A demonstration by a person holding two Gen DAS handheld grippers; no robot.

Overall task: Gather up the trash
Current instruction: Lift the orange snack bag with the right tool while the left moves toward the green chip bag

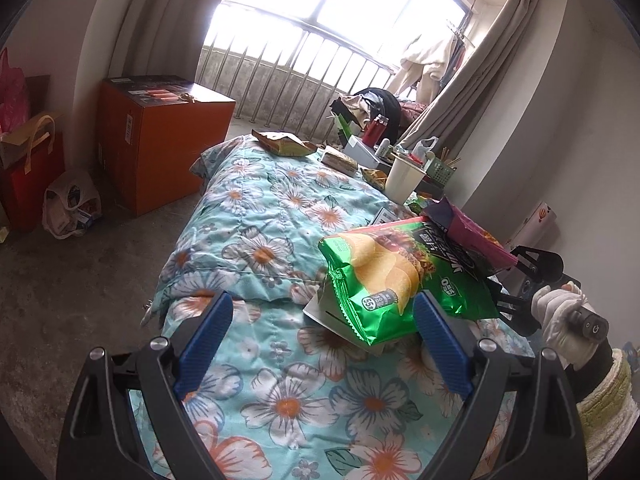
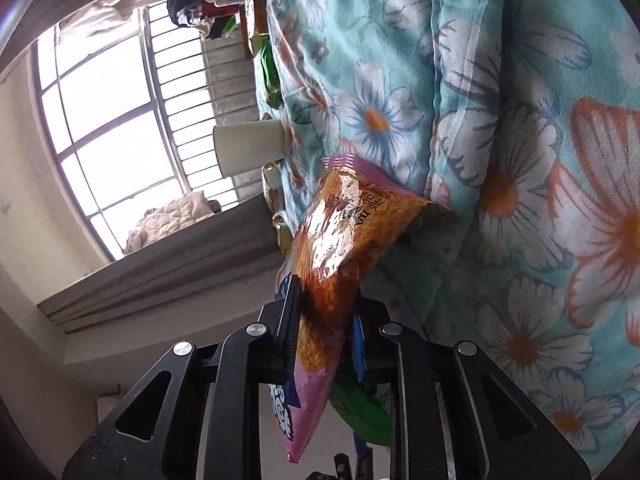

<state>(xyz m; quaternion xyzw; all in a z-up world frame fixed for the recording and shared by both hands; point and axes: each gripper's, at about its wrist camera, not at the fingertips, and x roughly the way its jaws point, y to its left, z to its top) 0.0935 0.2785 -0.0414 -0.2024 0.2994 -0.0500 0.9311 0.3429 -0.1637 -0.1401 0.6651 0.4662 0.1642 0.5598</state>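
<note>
My left gripper (image 1: 324,304) is open, its blue pads (image 1: 208,336) wide apart over the floral quilt (image 1: 256,208), with nothing between them. Just ahead of its right pad lies a green chip bag (image 1: 392,276), resting on a white sheet. A pink and orange snack bag (image 1: 468,232) overlaps the green bag's far side. My right gripper (image 2: 324,308) is rolled onto its side and shut on that snack bag (image 2: 340,248). A gloved hand (image 1: 560,312) holds this gripper at the right edge. Part of the green bag (image 2: 360,408) shows under the jaws; I cannot tell whether it is gripped too.
Further along the bed lie a brown snack bag (image 1: 284,142), a small packet (image 1: 340,160) and a white cup (image 1: 404,180). Clutter crowds the far right corner. On the floor to the left stand an orange box (image 1: 160,136), a plastic bag (image 1: 70,204) and a red paper bag (image 1: 28,176).
</note>
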